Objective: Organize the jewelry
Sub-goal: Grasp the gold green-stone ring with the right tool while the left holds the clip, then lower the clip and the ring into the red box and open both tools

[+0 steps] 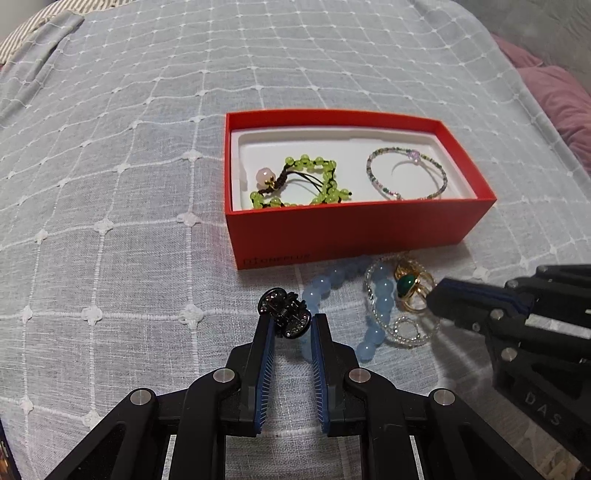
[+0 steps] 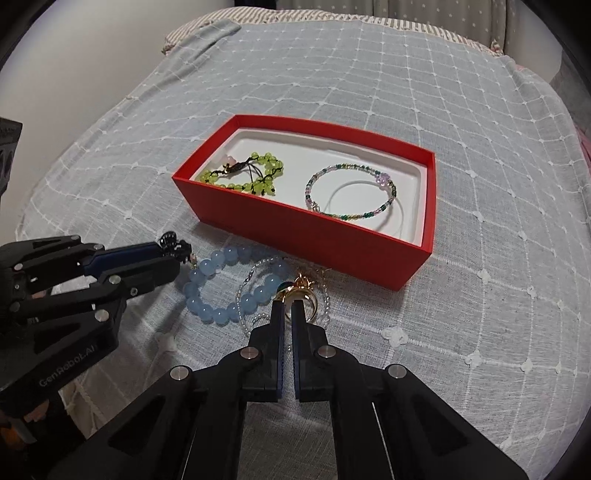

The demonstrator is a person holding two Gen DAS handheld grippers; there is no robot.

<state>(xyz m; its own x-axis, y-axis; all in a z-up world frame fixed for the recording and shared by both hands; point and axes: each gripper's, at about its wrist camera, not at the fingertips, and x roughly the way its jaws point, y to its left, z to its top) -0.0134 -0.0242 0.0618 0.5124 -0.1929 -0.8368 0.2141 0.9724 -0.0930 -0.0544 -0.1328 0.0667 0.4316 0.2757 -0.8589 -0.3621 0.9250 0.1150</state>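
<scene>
The left gripper [image 1: 293, 325] is clamping a small black hair clip [image 1: 284, 308] between its blue-padded fingers, just in front of the red box [image 1: 354, 229]. The right gripper [image 2: 287, 306] is nearly closed, pinching a gold ring with a green stone [image 1: 406, 288], also in front of the red box, toward its right end. Between the two grippers a blue bead bracelet [image 2: 221, 284] is lying against the box's near wall, with a clear bead chain [image 2: 251, 291] looping over it; the right fingers are covering part of the chain and of the ring's band. Inside the box, on a white liner [image 2: 354, 170], a green bead bracelet [image 1: 303, 181] is sitting at the left end and a thin multicoloured bead bracelet [image 1: 406, 173] at the right. Faint lettering on the box's front is too dim to read. Everything is resting on a pale grey bedspread [image 2: 443, 110] with a white stitched grid; beyond the box a striped pillow [image 2: 207, 26] is peeking out at the head of the bed, and pink fabric [image 1: 554, 92] is showing to the box's right, cut off at the frame
</scene>
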